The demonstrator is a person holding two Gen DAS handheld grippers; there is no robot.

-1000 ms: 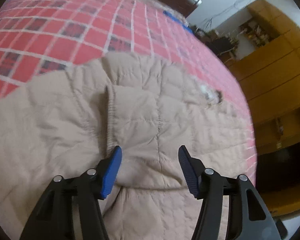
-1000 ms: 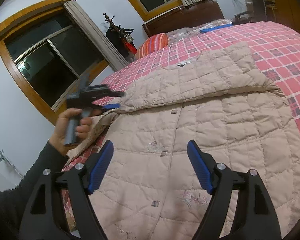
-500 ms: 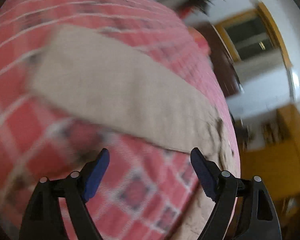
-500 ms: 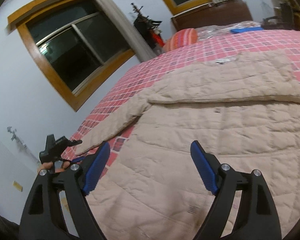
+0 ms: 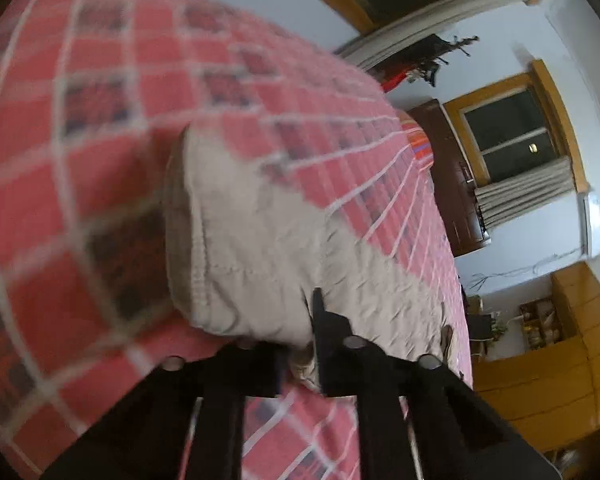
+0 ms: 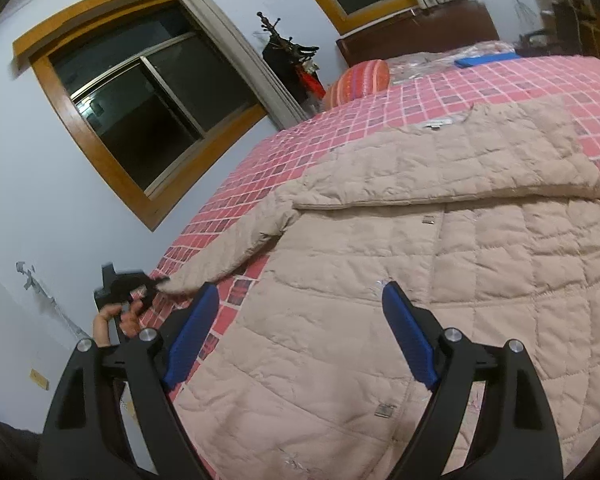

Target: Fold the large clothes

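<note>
Your left gripper (image 5: pixel 300 344) is clenched on the sleeve cuff (image 5: pixel 204 264) of the beige quilted coat (image 6: pixel 440 264).
The coat lies spread on the red checked bedspread (image 6: pixel 500 84) — your right gripper (image 6: pixel 300 340) hangs over it, fingers released, gripping nothing.

White walls (image 6: pixel 24 168), wood-framed windows (image 6: pixel 148 108) (dark outside), yellow cabinets (image 5: pixel 548 364)

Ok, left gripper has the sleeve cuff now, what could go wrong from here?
The left gripper bites only the very edge of the sleeve cuff, so the slick quilted fabric may slip out when pulled.

The right gripper hovers open above the beige quilted jacket and pins nothing, so dragging the sleeve could shift the whole body and undo the folded-over top panel.
</note>
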